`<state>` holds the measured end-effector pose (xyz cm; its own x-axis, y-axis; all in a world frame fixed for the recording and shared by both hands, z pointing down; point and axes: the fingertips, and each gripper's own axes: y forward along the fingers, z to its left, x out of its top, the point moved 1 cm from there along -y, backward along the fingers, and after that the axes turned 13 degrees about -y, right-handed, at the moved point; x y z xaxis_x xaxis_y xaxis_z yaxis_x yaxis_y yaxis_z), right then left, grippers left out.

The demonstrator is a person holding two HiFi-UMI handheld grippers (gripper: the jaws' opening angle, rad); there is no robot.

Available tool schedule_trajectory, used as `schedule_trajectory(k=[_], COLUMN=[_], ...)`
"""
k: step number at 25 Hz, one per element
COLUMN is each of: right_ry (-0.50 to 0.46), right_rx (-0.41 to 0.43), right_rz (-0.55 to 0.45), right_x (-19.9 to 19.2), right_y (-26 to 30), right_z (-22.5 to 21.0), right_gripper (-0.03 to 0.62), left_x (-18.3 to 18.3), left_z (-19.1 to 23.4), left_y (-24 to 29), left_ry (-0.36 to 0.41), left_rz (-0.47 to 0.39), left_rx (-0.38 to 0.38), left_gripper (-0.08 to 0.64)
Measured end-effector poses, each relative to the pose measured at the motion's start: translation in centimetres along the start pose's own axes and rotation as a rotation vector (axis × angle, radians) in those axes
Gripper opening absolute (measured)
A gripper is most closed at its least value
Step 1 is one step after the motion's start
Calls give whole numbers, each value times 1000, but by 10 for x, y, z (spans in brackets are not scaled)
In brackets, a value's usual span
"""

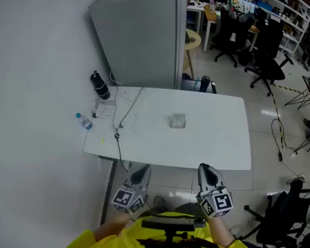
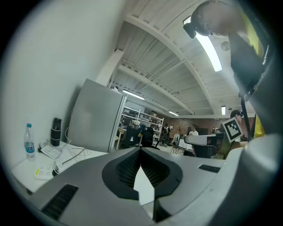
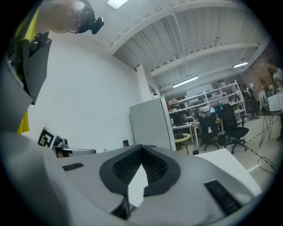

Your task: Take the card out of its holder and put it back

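— Where is the holder?
— The holder (image 1: 178, 120) sits near the middle of the white table (image 1: 220, 134), with nothing touching it.
— What does it look like?
— It is small, pale grey and partly see-through, and seems upright. It is too small to tell whether the card is inside.

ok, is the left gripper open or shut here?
Shut. In its own view, the left gripper has its jaw tips touching with nothing held between them.
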<state>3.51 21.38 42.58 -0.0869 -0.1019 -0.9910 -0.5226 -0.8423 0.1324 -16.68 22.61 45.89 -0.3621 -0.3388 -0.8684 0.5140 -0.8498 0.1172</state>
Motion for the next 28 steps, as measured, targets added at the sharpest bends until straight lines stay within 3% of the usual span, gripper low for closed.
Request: schedule_trajectory(k=[7,13,15,17,23,26,28], right_ry=[-18,-13,-18,-15,18,32,20], right_rx=[4,85,113,135,204,219,219], right_rz=[29,39,41,39,80,110,117], right_x=[-11,-18,-20,-25,-54,-62,-66], right_y=[70,123,140,156,193,192,191], right_z=[-44,-86,-103,-120,-155,-158,-164], right_gripper=[6,6,6,5,6,6,5], left_x=[17,21,20,11,-18,-32,-46], left_z=[42,51,52,52,105,134,152], left_y=[71,141,167,197,289,318,338], left_ry=[-11,63,97,155,226,265,286], left_rz=[-28,6,32,73,161,222,273], left_rx=[51,65,32,-29,-53,-32,-45], left_gripper=[0,0,2,147,156,78,111])
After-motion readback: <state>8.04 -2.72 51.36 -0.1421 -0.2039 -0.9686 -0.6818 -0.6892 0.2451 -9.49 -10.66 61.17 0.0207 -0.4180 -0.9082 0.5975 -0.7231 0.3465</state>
